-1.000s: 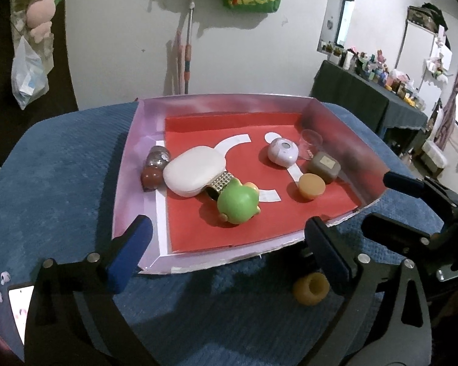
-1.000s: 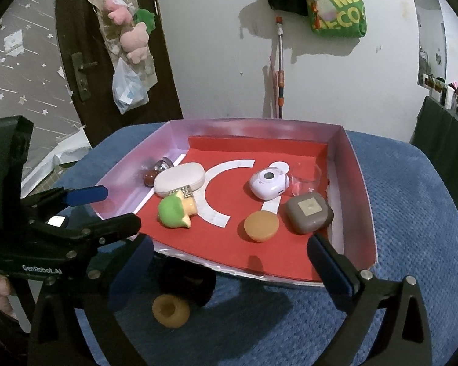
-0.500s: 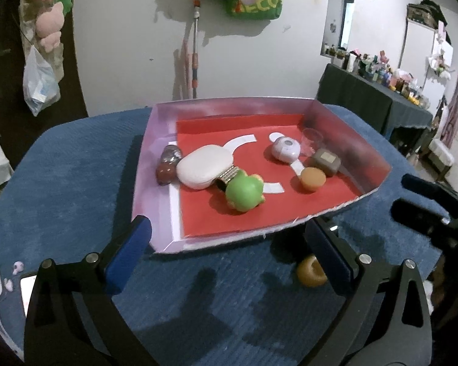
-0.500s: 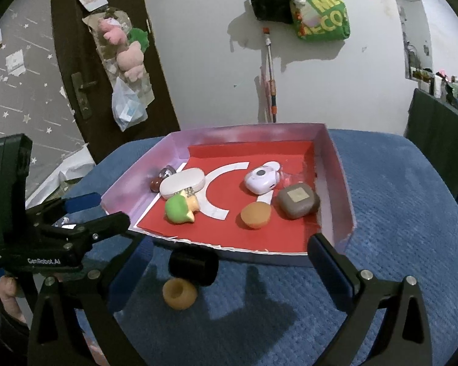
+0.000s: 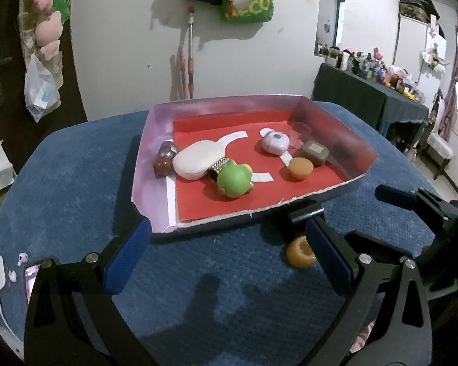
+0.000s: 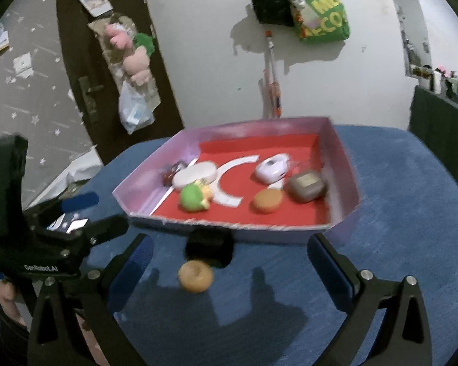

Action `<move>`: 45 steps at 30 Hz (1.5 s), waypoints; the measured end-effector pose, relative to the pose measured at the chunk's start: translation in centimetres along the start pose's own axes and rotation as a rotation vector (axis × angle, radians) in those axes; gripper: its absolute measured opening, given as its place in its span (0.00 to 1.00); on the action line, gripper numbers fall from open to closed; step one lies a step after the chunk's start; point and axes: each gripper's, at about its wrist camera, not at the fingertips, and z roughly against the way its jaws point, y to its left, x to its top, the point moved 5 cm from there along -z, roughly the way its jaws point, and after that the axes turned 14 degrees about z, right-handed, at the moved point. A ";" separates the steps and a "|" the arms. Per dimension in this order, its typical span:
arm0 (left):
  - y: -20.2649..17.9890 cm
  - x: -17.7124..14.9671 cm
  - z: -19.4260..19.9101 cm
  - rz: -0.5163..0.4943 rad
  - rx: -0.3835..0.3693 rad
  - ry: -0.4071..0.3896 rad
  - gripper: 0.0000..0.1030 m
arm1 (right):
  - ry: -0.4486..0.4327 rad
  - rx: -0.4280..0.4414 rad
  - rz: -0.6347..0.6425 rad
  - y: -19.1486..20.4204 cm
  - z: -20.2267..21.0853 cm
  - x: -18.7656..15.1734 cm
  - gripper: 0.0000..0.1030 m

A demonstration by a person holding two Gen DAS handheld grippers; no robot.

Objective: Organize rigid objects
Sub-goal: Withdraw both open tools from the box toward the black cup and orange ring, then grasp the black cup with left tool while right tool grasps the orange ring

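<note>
1. The left claw (image 5: 227, 251) hangs above the blue surface (image 5: 76, 189) with its blue-padded fingers spread wide and nothing between them.
2. The right claw (image 6: 229, 267) is likewise spread wide and empty, low over the same surface in front of the box; the right wrist view is somewhat blurred.
3. A shallow pink box (image 5: 143, 158) with a red floor sits on the surface ahead of both claws.
4. Inside it, along the left wall, lie a dark reddish-brown piece (image 5: 165, 161), a white oval case (image 5: 198, 160) and, touching that case, a green round toy (image 5: 233, 180).
5. Toward the right of the box are a white-and-lilac round gadget (image 5: 275, 142), a grey-brown rounded case (image 5: 314, 152) by the right wall, and an orange puck (image 5: 300, 167) just in front of them.
6. Outside the box, on the surface just before its front edge, lie an orange ring (image 5: 301, 251) and a black cylinder (image 5: 305, 212), the ring nearer the claws.
7. At the left edge of the surface lie small white earbuds (image 5: 23, 257) and a phone (image 5: 30, 280).
</note>
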 end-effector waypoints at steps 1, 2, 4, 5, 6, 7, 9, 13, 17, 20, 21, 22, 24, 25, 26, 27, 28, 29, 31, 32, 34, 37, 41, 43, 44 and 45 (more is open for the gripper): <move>0.3 -0.2 0.0 0.004 0.010 -0.002 1.00 | 0.007 -0.010 0.022 0.6 -0.3 -0.1 1.00; 0.6 -0.3 0.1 0.011 0.015 -0.005 1.00 | 0.010 -0.035 0.051 1.2 -0.5 -0.2 1.00; 1.4 -0.5 0.0 0.031 0.014 0.003 1.00 | 0.013 -0.040 0.063 1.5 -0.5 -0.3 1.00; 1.7 -0.6 -0.1 0.037 0.009 0.012 1.00 | 0.011 -0.030 0.053 1.4 -0.5 -0.3 1.00; 1.9 -0.8 -0.2 0.042 0.006 0.020 1.00 | 0.009 -0.029 0.047 1.2 -0.4 -0.3 1.00; 2.1 -0.9 -0.2 0.046 0.006 0.022 1.00 | 0.010 -0.030 0.042 1.0 -0.4 -0.3 1.00; 2.3 -1.2 -0.3 0.046 0.006 0.029 1.00 | 0.020 -0.025 0.039 0.9 -0.5 -0.5 1.00; 2.6 -1.8 -0.6 0.062 -0.006 0.048 1.00 | 0.052 -0.017 0.054 1.2 -1.1 -0.8 1.00; 3.1 -2.2 -1.2 0.080 -0.006 0.074 1.00 | 0.098 -0.018 0.062 1.4 -2.1 -1.8 1.00; 3.1 -2.5 -1.7 0.076 0.004 0.086 1.00 | 0.132 -0.016 0.057 1.4 -2.9 -2.6 0.97; 3.0 -2.7 -1.8 0.072 0.006 0.091 1.00 | 0.138 -0.015 0.058 1.4 -3.0 -2.8 0.92; 2.9 -2.8 -2.0 0.069 0.006 0.096 1.00 | 0.150 -0.018 0.059 1.4 -3.3 -3.0 0.89; 2.7 -3.0 -2.3 0.064 -0.006 0.106 1.00 | 0.162 -0.013 0.053 1.2 -3.7 -3.2 0.83; 2.6 -3.1 -2.4 0.062 -0.011 0.112 1.00 | 0.162 -0.007 0.047 1.2 -3.8 -3.2 0.83; 2.4 -3.1 -2.6 0.061 -0.013 0.117 1.00 | 0.157 0.001 0.034 1.0 -3.7 -3.2 0.83; 2.3 -3.2 -2.7 0.060 -0.013 0.120 1.00 | 0.153 -0.002 0.029 0.8 -3.7 -3.2 0.83; 2.3 -3.1 -2.7 0.060 -0.012 0.122 1.00 | 0.149 -0.013 0.025 0.5 -3.6 -3.1 0.82; 2.3 -3.1 -2.7 0.060 -0.011 0.122 1.00 | 0.147 -0.019 0.019 0.2 -3.5 -3.1 0.82; 2.5 -3.0 -2.6 0.068 -0.003 0.117 1.00 | 0.150 -0.003 0.011 0.1 -3.4 -3.1 0.82; 2.8 -2.9 -2.5 0.075 0.006 0.113 1.00 | 0.157 0.007 0.014 0.3 -3.5 -3.2 0.82; 3.3 -2.8 -2.4 0.088 0.011 0.113 1.00 | 0.168 0.004 0.032 0.9 -4.0 -3.4 0.82; 3.8 -2.9 -2.6 0.101 0.007 0.120 1.00 | 0.190 0.009 0.046 1.8 -5.2 -3.8 0.82; 3.9 -3.2 -3.0 0.112 0.004 0.136 1.00 | 0.201 -0.036 0.098 3.0 -6.2 -3.6 0.82; 3.8 -3.3 -3.2 0.108 0.001 0.142 1.00 | 0.214 -0.076 0.132 3.3 -6.6 -3.6 0.83; 3.7 -3.4 -3.3 0.104 0.001 0.145 1.00 | 0.228 -0.114 0.162 3.4 -6.8 -3.7 0.82; 3.6 -3.4 -3.3 0.101 0.000 0.146 1.00 | 0.226 -0.121 0.167 3.4 -6.8 -3.8 0.81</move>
